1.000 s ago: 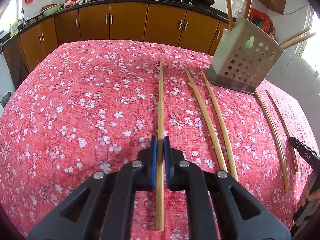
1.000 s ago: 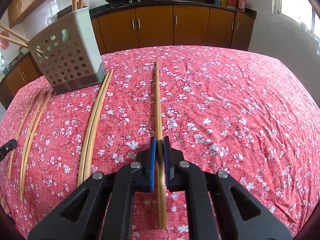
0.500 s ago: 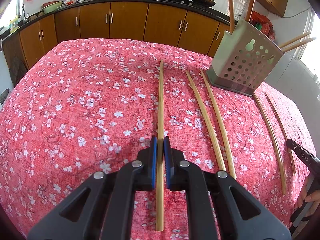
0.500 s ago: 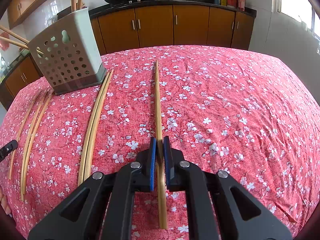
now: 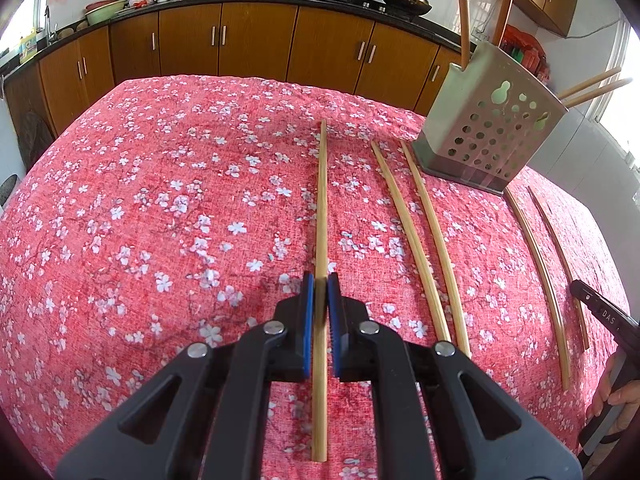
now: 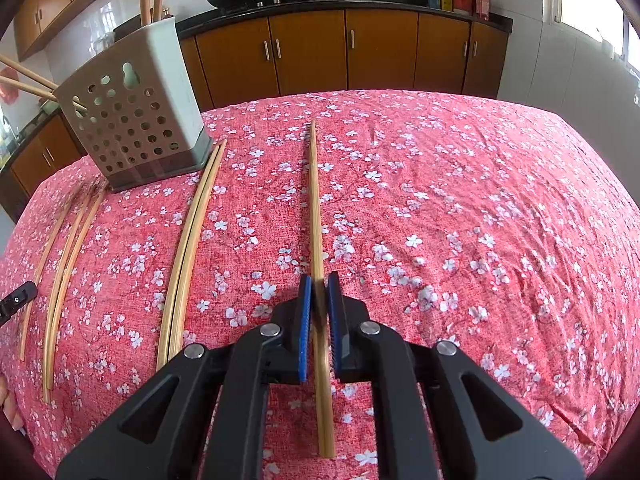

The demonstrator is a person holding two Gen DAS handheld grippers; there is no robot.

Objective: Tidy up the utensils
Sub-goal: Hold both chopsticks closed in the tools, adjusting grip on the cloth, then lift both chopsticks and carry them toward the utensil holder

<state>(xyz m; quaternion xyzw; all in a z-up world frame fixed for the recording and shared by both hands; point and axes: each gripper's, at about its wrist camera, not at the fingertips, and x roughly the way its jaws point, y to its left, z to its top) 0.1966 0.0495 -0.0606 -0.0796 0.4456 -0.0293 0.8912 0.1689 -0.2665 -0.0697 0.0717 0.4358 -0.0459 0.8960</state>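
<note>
In the left wrist view my left gripper (image 5: 320, 292) is shut on a bamboo chopstick (image 5: 321, 200). The stick runs straight ahead between the blue pads (image 5: 307, 320) over the red floral tablecloth (image 5: 140, 220). In the right wrist view my right gripper (image 6: 319, 292) is likewise shut on another chopstick (image 6: 315, 200), which points forward. A grey perforated utensil holder (image 5: 492, 132) (image 6: 136, 120) stands upright at the back with several chopsticks (image 5: 464, 12) in it. Whether either held stick rests on the cloth I cannot tell.
Loose chopsticks lie on the cloth: a pair (image 5: 416, 240) (image 6: 192, 240) by the holder's base, and more (image 5: 540, 264) (image 6: 68, 248) beyond it. A person's hand (image 5: 616, 396) shows at the right edge. Wooden kitchen cabinets (image 5: 256, 44) stand behind the table.
</note>
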